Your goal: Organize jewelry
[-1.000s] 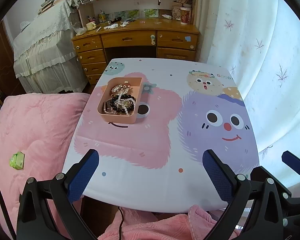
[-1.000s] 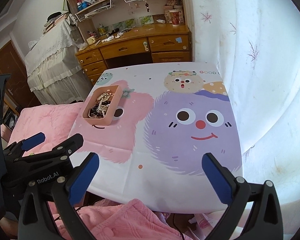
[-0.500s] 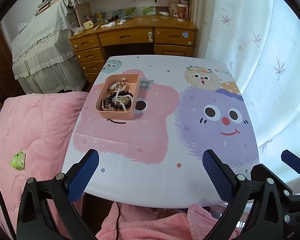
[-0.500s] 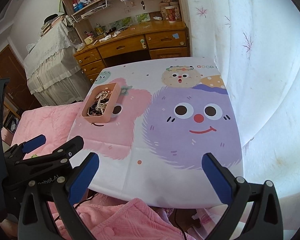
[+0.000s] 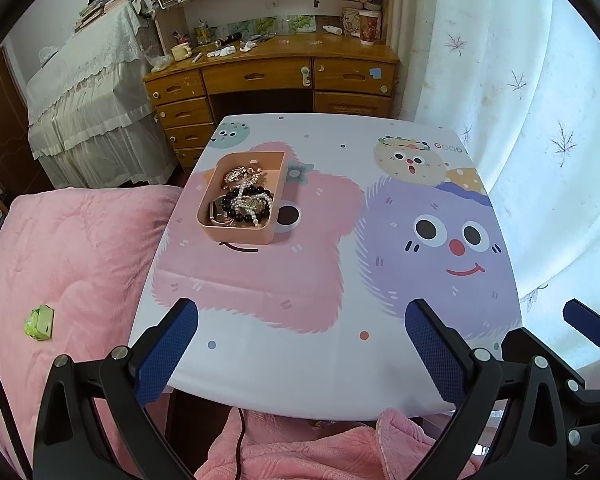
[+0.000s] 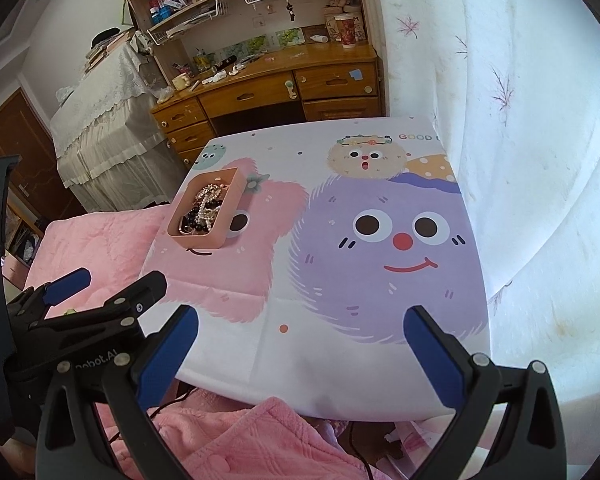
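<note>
A pink rectangular box (image 5: 236,236) stands on the table's left part, on the cartoon-print cloth (image 5: 380,344). It holds a heap of jewelry (image 5: 244,200): black beads, pearl strands and gold pieces. The box also shows in the right wrist view (image 6: 198,242), with the jewelry (image 6: 204,208) inside. My left gripper (image 5: 300,344) is open and empty, back over the table's near edge. My right gripper (image 6: 300,344) is open and empty, near the same edge to the right. The left gripper shows in the right wrist view (image 6: 96,292).
A pink quilt (image 5: 68,264) covers the bed left of the table, with a small green packet (image 5: 39,322) on it. A wooden desk (image 5: 272,76) with drawers stands behind the table. A white curtain (image 5: 540,120) hangs on the right.
Both grippers have drawn back and risen, so the table and box look smaller and farther away. Both stay open and empty. The box has not moved.
</note>
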Tool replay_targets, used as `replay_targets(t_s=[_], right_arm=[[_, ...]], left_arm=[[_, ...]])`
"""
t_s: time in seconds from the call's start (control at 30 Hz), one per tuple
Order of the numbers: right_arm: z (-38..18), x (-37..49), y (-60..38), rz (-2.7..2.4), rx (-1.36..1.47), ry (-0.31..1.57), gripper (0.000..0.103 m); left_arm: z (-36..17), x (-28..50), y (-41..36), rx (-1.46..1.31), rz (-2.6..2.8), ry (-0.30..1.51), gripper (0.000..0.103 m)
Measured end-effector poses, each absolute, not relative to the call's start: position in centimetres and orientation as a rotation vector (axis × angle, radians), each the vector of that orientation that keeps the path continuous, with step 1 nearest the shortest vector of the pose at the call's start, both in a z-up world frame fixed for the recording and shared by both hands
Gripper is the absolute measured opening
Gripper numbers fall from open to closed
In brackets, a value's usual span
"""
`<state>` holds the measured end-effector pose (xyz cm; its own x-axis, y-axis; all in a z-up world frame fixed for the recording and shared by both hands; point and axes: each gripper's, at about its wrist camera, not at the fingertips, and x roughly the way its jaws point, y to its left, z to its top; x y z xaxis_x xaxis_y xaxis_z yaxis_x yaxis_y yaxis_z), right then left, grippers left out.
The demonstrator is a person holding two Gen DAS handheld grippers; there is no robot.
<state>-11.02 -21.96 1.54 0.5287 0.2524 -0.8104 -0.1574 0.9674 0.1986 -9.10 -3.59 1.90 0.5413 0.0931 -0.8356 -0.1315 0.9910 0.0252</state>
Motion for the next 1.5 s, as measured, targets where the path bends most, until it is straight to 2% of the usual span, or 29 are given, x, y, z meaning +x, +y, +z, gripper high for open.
replay_targets(t_s=[1.5], right_arm=[[0.9,-9.6,-20.9,0.241,0.082,1.010,0.103]], left_arm=[[1.3,-8.2,-2.5,-0.040,0.151,1.003,0.102]])
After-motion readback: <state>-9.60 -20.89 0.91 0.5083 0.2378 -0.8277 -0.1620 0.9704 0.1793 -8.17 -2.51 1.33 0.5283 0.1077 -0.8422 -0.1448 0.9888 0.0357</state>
